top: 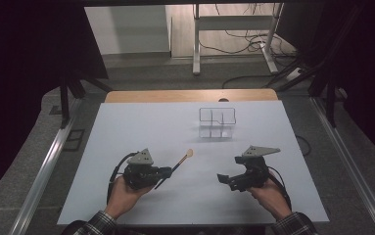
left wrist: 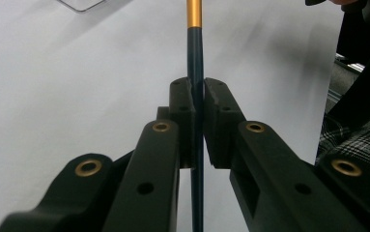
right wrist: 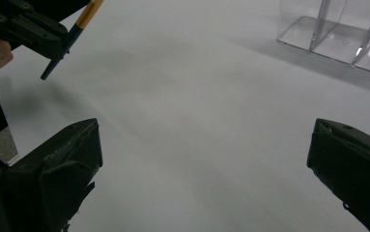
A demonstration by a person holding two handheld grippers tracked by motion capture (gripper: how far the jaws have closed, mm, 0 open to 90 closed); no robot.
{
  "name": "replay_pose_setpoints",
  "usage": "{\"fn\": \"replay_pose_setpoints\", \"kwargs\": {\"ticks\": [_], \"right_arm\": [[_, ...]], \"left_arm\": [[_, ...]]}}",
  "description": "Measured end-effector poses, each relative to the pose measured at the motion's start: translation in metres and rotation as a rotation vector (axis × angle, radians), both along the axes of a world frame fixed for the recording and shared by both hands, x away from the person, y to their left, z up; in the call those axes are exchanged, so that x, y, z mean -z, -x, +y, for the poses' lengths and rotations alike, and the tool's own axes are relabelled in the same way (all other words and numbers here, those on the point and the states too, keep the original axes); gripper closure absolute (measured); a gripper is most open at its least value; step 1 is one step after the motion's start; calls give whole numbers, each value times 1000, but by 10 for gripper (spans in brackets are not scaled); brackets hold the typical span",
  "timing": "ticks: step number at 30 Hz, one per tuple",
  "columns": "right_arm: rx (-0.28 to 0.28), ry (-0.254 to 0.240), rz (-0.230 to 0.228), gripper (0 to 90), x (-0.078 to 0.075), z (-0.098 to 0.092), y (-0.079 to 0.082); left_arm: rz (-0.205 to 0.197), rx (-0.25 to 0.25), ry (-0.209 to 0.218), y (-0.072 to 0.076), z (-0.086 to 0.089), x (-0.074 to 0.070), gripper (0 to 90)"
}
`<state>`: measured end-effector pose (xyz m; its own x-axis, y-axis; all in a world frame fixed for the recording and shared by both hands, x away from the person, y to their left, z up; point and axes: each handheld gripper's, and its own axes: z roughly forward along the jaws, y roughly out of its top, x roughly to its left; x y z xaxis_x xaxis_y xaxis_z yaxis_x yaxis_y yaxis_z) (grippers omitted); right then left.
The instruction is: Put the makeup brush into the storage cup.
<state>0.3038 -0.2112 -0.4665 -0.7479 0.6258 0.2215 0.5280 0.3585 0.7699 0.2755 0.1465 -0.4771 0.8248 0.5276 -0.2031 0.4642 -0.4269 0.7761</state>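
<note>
A slim makeup brush [top: 177,164] with a dark blue handle, a gold ferrule and a pale round tip is clamped in my left gripper [top: 168,171], which is shut on the handle. In the left gripper view the handle [left wrist: 195,58] runs straight up between the closed pads. The brush tip points up and to the right over the white table. My right gripper [top: 222,178] hovers at the right with its jaws wide apart and nothing between them [right wrist: 204,159]. The right gripper view shows the brush [right wrist: 71,36] held by the other gripper at its upper left.
A clear acrylic organiser [top: 217,122] with several compartments stands on the white table [top: 141,122] toward the far middle; its base [right wrist: 337,38] appears at the upper right of the right gripper view. A wooden edge, floor cables and a metal stand lie beyond.
</note>
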Motion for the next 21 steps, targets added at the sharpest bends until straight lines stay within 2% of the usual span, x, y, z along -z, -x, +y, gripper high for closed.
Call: {"fn": "replay_pose_setpoints", "kwargs": {"ticks": [9,15,21], "right_arm": [[-22,-42,14,0,0,16,-1],[-40,-40,10,0,-1,28,-2],[-47,-60,16,0,0,38,-6]], "left_arm": [[3,9,17,-3,-6,1,836],[4,19,21,-5,-10,2,836],[-2,33,14,-6,-16,4,836]]}}
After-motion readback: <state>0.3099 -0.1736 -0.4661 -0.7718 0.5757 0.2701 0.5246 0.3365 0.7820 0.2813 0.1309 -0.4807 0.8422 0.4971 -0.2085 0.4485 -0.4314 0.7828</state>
